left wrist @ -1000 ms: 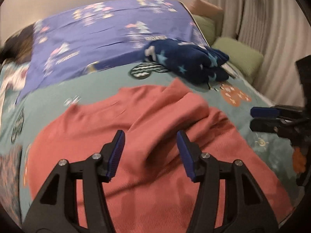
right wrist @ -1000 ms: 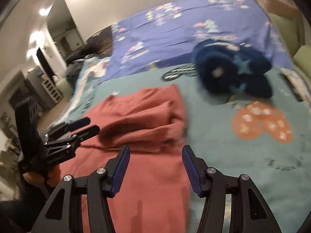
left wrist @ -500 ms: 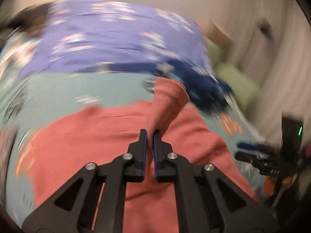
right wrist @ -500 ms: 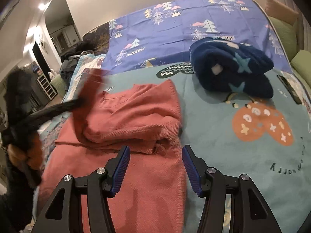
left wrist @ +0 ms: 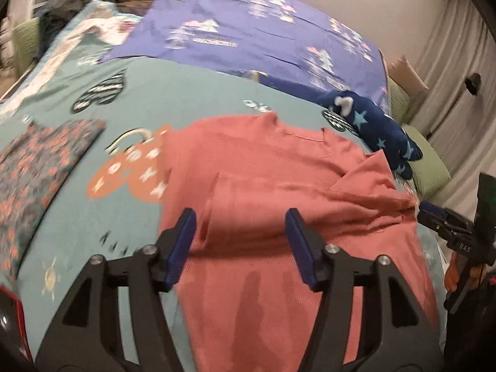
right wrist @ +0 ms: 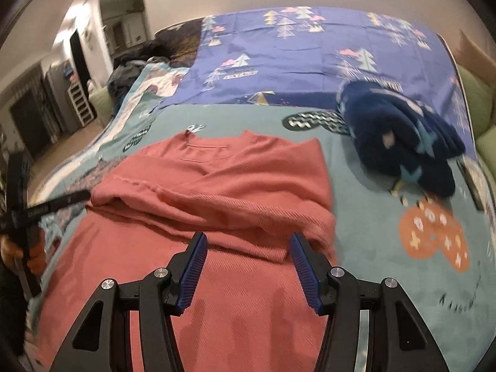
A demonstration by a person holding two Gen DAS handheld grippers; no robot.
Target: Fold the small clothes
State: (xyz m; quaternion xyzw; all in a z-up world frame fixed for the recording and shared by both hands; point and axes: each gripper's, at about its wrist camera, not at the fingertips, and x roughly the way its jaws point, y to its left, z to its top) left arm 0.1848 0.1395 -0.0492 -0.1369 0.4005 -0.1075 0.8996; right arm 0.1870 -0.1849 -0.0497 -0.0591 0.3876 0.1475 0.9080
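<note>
A salmon-pink ribbed sweater (right wrist: 217, 186) is spread on the bed (right wrist: 387, 279), neckline away from the cameras. Both sleeves are folded in across the chest, forming a thick crumpled band that crosses the body from side to side; the lower body lies flat below it, toward the cameras. In the left wrist view the sweater (left wrist: 279, 186) is seen with one sleeve laid flat over the near side and the other bunched up at the far side.

The left hand-held gripper (left wrist: 241, 248) is held just over the sweater's lower body with its jaws spread wide and nothing between them. The right hand-held gripper (right wrist: 246, 266) is likewise spread apart and empty, poised over the lower edge of the folded sleeve band. Each gripper is also seen at the edge of the other's view, blurred.

The bed is covered by a teal sheet printed with orange and dark hearts. A folded floral garment (left wrist: 37, 167) lies beside the sweater on its left. A dark blue star-patterned fleece (right wrist: 400, 136) is heaped beyond the sweater's right shoulder. A purple sheet (right wrist: 310, 52) with a tree print covers the far part of the bed. No containers are seen.
</note>
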